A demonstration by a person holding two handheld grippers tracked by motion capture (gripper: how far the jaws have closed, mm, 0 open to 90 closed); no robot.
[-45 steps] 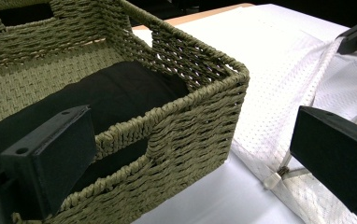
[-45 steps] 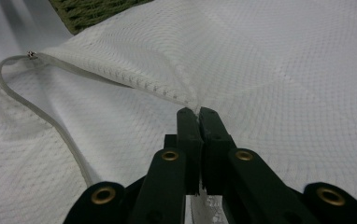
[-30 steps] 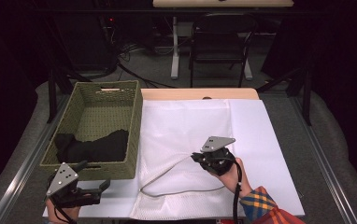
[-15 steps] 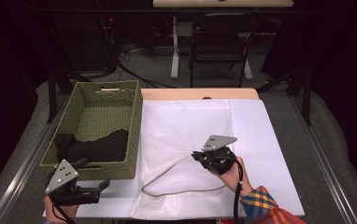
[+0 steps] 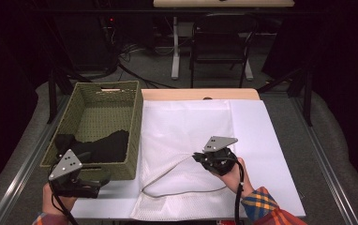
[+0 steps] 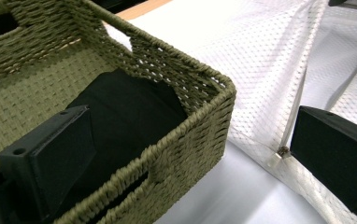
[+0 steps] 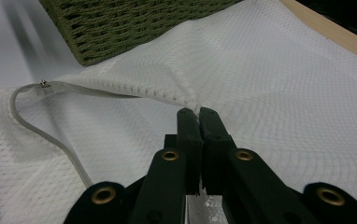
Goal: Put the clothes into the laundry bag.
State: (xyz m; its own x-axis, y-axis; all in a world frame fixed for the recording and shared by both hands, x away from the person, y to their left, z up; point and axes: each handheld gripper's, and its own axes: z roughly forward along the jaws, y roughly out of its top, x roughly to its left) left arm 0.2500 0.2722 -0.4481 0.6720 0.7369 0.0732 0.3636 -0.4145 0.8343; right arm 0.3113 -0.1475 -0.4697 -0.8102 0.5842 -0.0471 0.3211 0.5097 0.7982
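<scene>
Black cloth (image 5: 104, 146) lies inside the woven basket (image 5: 107, 91).

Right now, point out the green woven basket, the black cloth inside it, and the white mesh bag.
Green woven basket (image 5: 92, 95), high view, on its far rim.
Black cloth (image 6: 130, 109), left gripper view, on the middle of the fabric.
White mesh bag (image 7: 279, 70), right gripper view, on its flat upper panel.

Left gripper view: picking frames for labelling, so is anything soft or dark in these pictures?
Left gripper view: near jaws soft, basket weave crisp. Right gripper view: mesh bag sharp, evenly lit. High view: table bright, surroundings dark, black cloth shows no detail.
</scene>
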